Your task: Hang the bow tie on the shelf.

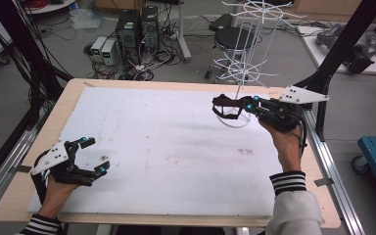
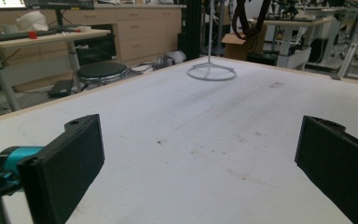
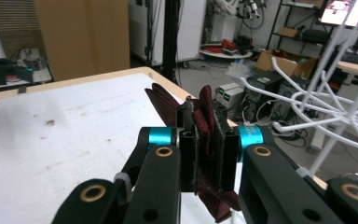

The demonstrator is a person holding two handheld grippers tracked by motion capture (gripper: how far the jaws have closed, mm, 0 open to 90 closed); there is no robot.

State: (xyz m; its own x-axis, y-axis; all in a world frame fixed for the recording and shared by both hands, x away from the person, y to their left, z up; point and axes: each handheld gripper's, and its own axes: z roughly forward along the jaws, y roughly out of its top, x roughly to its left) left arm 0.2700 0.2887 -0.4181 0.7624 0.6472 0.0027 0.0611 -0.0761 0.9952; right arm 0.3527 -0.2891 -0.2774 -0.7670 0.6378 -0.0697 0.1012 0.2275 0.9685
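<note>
The right gripper (image 1: 241,104) has its jaws clamped tight on a dark red strap (image 3: 208,135), held above the counter (image 1: 176,147) just beside the white wire rack (image 1: 247,54); the left gripper (image 1: 94,155) hangs near the counter's near-left corner, jaws spread wide and empty.

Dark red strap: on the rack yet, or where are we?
Done: the right gripper is shut on the dark red strap and holds it above the table by the white wire rack. In hand: carrying it toward the rack's arms, judging by the pose. Left: hooking it on, since no arm bears it yet. The left gripper is open over the white mat.
</note>
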